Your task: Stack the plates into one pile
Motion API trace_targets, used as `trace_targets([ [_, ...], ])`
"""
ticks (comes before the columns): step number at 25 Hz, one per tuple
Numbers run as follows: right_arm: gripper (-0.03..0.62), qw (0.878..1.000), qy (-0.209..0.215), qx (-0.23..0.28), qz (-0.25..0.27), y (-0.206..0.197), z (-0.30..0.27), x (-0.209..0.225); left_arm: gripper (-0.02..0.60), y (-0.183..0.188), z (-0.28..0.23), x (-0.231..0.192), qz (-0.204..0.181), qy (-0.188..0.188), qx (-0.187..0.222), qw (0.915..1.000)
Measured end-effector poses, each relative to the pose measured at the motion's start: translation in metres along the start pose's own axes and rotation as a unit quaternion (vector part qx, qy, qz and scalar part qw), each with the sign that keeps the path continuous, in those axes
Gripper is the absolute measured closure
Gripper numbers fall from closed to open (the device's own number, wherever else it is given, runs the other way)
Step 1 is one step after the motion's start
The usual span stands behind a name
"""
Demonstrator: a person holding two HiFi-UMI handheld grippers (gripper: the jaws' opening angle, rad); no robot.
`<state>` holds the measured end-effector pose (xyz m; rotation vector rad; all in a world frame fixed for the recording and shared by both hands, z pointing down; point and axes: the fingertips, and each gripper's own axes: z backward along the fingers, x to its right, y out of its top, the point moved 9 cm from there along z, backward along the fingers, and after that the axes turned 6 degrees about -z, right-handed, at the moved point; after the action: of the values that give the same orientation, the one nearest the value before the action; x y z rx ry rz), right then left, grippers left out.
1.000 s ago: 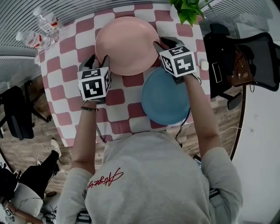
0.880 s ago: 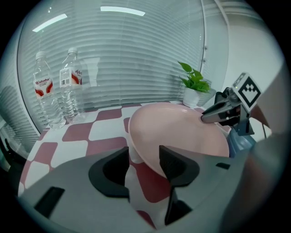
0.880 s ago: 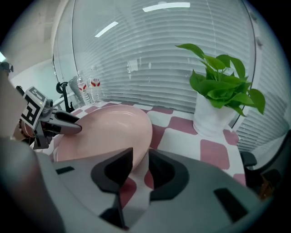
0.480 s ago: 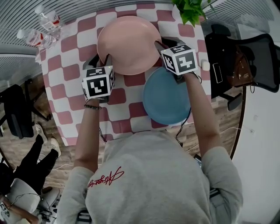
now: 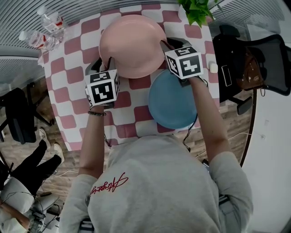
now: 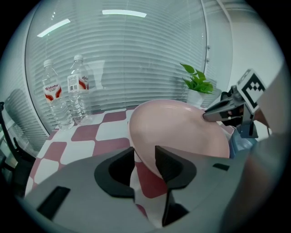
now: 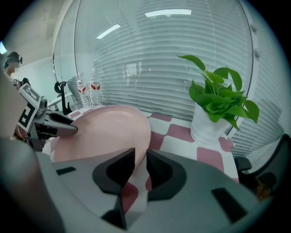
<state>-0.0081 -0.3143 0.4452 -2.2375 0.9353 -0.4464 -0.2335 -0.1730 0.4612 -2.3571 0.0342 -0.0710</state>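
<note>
gripping pink plate [image 5: 132,45] at opposite edges

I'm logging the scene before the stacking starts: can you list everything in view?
pink plate: 1, pink, table's far middle
blue plate: 1, blue, near right, beside pink plate
water bottles: 2, clear, red labels, far left corner
potted plant: 1, green, white pot, far right corner
tablecloth: 1, red-white check, over table
office chair: 1, black, right of table
left tool: 1, grey, jaws, just closing, grip pink plate's left rim
right tool: 1, grey, jaws, just closing, grip its right rim
</note>
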Motion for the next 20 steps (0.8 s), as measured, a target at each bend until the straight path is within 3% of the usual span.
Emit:
trace_targets([
  [20,0.511,0.998,-0.004,0.058,0.005,0.018,0.054,-0.006,0.437,0.024,0.056,0.01,0.001,0.011,0.044,0.999],
])
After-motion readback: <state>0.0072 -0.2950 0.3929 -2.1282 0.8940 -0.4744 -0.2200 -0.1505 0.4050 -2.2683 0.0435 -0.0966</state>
